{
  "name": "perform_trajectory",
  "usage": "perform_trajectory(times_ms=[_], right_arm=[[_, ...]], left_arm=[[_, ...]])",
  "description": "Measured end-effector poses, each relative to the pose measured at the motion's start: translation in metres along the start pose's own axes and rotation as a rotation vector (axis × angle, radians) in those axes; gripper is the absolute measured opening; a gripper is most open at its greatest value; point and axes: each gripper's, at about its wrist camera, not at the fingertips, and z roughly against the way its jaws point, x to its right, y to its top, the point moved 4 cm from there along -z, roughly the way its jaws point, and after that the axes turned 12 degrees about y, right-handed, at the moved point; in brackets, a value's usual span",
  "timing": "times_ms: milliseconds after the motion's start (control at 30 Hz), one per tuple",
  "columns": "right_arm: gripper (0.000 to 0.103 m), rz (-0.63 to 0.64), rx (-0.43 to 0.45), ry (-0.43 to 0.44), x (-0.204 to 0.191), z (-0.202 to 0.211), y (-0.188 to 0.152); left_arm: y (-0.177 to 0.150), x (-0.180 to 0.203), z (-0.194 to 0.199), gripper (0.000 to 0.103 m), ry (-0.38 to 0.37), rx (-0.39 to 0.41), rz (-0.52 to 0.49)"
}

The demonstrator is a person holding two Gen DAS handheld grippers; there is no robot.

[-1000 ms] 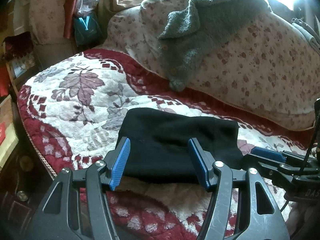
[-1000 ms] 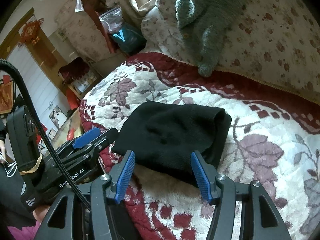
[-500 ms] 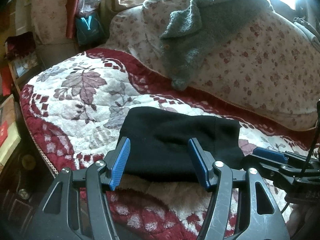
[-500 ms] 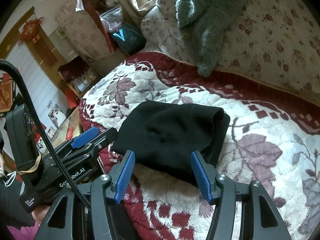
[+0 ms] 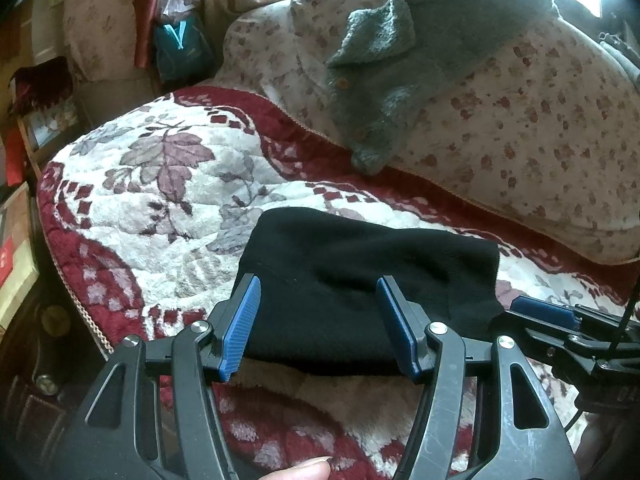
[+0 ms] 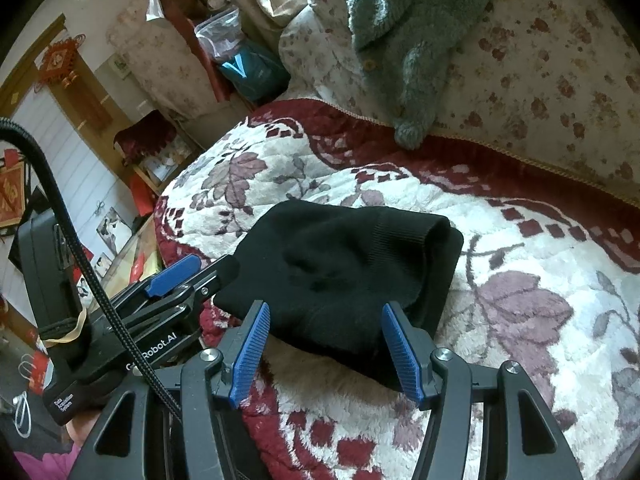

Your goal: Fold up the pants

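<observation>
The black pants (image 5: 360, 272) lie folded into a compact rectangle on the red and white floral bed cover (image 5: 152, 184). They also show in the right wrist view (image 6: 344, 264). My left gripper (image 5: 320, 320) is open and empty, just short of the near edge of the pants. My right gripper (image 6: 326, 344) is open and empty, also at the near edge. The left gripper shows at the left of the right wrist view (image 6: 180, 276), beside the pants. The right gripper's tip shows at the right of the left wrist view (image 5: 544, 312).
A flowered bolster (image 5: 540, 128) with a grey fuzzy garment (image 5: 400, 48) draped over it lies along the far side of the bed. Bags and furniture (image 5: 176, 44) stand beyond the bed's left end. The bed's edge (image 5: 80, 304) drops off at the left.
Both grippers have drawn back a little from the pants and stay open. The pants have not moved.
</observation>
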Motion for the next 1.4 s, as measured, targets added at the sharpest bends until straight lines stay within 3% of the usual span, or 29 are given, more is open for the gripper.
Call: perform_trajectory(times_ms=[667, 1400], right_arm=[[0.056, 0.075, -0.024, 0.0, 0.01, -0.033, 0.039], [0.057, 0.078, -0.046, 0.024, 0.02, -0.051, 0.043]], left_arm=[[0.029, 0.001, -0.048, 0.061, -0.005, -0.044, 0.028], [0.031, 0.001, -0.076, 0.061, 0.02, -0.068, 0.038]])
